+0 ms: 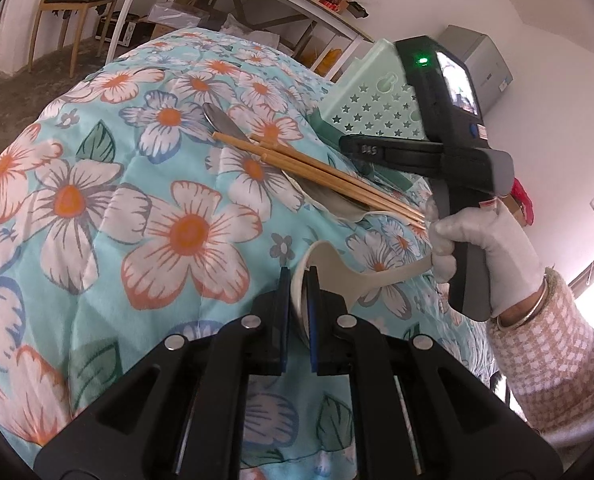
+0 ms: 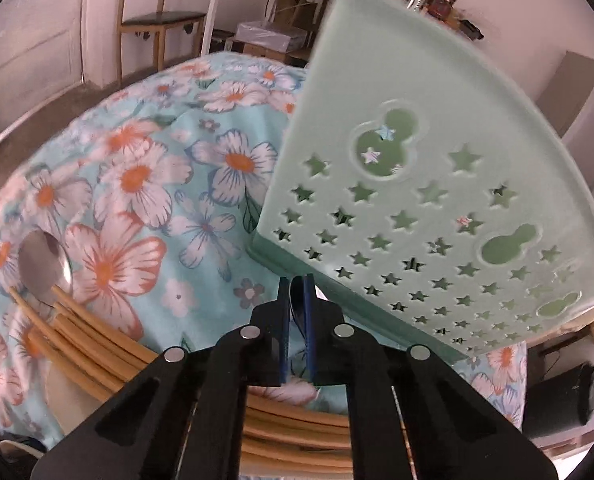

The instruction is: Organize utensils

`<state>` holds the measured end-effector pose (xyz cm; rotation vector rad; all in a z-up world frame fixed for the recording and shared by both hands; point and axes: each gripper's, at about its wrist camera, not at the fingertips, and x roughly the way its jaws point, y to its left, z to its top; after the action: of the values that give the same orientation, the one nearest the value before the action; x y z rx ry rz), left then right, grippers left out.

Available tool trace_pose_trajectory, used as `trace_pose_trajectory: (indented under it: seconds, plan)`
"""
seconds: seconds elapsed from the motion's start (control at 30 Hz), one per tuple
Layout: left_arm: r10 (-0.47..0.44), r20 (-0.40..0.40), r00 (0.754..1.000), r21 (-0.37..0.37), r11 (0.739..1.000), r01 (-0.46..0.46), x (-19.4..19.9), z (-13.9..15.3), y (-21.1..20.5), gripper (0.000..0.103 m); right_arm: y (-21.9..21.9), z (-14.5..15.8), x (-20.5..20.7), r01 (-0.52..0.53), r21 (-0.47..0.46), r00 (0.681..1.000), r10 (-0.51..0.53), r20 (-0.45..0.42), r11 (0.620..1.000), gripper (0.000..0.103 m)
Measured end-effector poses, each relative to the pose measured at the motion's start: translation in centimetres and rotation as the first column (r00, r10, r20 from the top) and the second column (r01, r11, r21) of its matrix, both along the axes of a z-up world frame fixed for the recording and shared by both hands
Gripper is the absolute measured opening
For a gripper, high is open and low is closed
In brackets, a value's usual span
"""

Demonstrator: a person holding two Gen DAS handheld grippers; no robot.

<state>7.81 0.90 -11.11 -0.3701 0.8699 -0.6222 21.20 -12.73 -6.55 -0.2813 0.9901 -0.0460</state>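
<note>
Chopsticks [image 1: 321, 176] lie across a metal spoon [image 1: 221, 120]; left gripper [image 1: 299, 280] clamps the white ceramic spoon [image 1: 337, 272], right gripper [image 2: 297, 292] closed on something dark, possibly a handle.

Cloth [image 1: 97, 184]: turquoise, printed with white-and-orange flowers, blue-edged flowers and green leaves. Basket [image 2: 429, 208]: pale mint green, pierced with star and gourd-shaped cut-outs, on a darker green base. Chopsticks [image 1: 321, 178]: tan. Ladle [image 1: 349, 276]: cream. Spoon [image 2: 45, 260]: silver. Glove [image 1: 493, 248]: white. Sleeve [image 1: 553, 364]: pink-and-white check.
</note>
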Motion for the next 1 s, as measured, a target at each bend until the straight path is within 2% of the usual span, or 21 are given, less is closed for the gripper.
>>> trace_pose_trajectory:
  seconds: [0.27, 0.47, 0.6, 0.8, 1.0]
  plan:
    - [0.017, 0.018, 1.000, 0.024, 1.000, -0.017, -0.5, 0.4, -0.3, 0.007, -3.6, 4.3, -2.2, 0.013, 0.226, 0.997, -0.029, 0.067, 0.974, 0.006]
    - [0.028, 0.063, 0.998, 0.049, 0.998, -0.032, -1.4, 1.8, -0.5, 0.007, -8.2, 8.9, -5.8, 0.026, 0.402, 0.984, -0.095, 0.153, 0.915, 0.004]
    - [0.043, 0.118, 0.992, 0.042, 0.998, -0.048, -2.1, 3.9, -0.6, 0.006, -12.0, 11.4, -8.9, 0.029, 0.515, 0.968, -0.153, 0.200, 0.857, 0.003]
    - [0.066, 0.225, 0.972, 0.024, 0.997, -0.073, -2.6, 8.2, -0.5, 0.006, -15.7, 13.0, -12.3, 0.021, 0.616, 0.949, -0.210, 0.236, 0.788, 0.003]
    - [0.096, 0.328, 0.940, 0.005, 0.995, -0.103, -1.4, 13.4, 0.0, 0.006, -17.5, 13.8, -14.2, -0.008, 0.644, 0.935, -0.223, 0.276, 0.765, 0.003]
